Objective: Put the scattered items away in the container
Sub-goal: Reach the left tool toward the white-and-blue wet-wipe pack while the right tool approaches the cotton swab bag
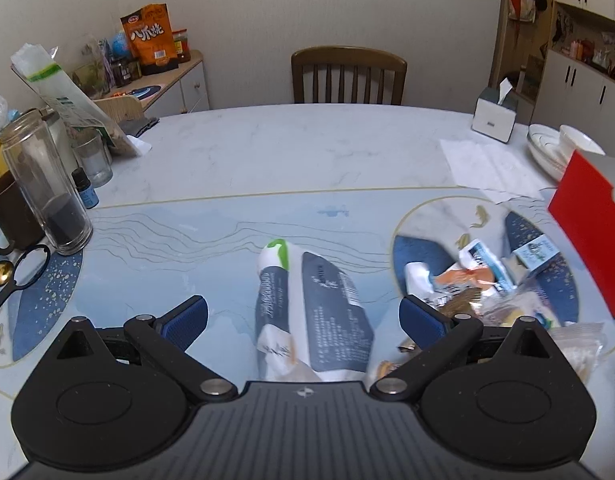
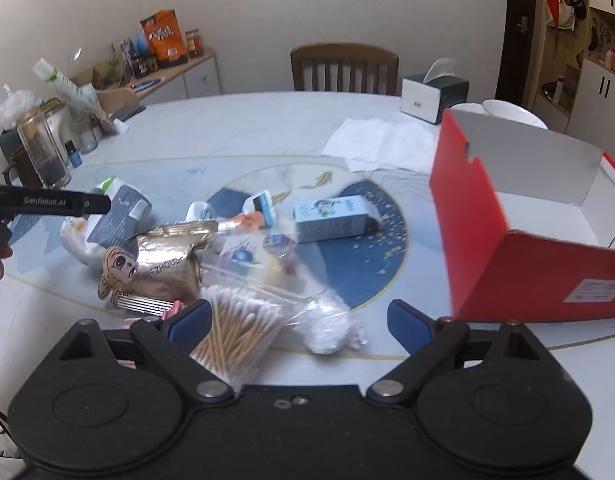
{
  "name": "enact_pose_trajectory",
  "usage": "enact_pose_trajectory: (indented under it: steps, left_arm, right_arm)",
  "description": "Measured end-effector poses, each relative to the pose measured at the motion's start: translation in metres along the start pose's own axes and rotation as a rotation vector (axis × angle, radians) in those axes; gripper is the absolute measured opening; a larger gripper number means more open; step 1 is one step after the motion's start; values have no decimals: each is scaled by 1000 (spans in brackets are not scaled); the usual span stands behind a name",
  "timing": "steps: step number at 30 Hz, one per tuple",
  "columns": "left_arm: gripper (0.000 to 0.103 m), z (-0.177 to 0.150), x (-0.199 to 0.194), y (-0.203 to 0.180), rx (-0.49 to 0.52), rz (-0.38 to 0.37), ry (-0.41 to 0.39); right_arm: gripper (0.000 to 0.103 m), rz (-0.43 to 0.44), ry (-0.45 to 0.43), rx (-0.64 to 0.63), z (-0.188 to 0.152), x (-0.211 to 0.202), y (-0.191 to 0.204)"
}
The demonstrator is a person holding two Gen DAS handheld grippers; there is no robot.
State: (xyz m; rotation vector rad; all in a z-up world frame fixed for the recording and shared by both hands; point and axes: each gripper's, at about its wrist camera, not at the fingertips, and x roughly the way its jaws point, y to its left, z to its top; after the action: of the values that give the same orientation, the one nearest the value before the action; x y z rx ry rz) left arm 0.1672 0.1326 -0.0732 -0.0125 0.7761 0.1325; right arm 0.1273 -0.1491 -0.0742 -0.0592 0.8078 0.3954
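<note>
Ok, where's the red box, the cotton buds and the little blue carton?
red box [image 2: 519, 268], right wrist view, on its red front wall.
cotton buds [image 2: 239, 330], right wrist view, on the wooden sticks in the clear bag.
little blue carton [image 2: 333, 218], right wrist view, on its long side.

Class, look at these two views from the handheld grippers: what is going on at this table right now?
A person with a gripper in each hand is tidying loose items into the red box, which looks empty where its inside shows. The left gripper is open over a grey-and-white packet. The right gripper is open above a bag of cotton swabs. Neither holds anything. A gold pouch and a blue carton still lie on the table.
</note>
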Motion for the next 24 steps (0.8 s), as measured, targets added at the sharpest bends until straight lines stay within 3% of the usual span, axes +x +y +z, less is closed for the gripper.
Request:
enact_pose_trajectory:
  steps: [20,24]
  left_arm:
    - [102,4,39,22,14,-52,72]
    - [98,3,46,21,23,-70,92]
  right_arm:
    - [87,-9,141,96,12,49,25]
    - [86,-21,171,109,17,55,27]
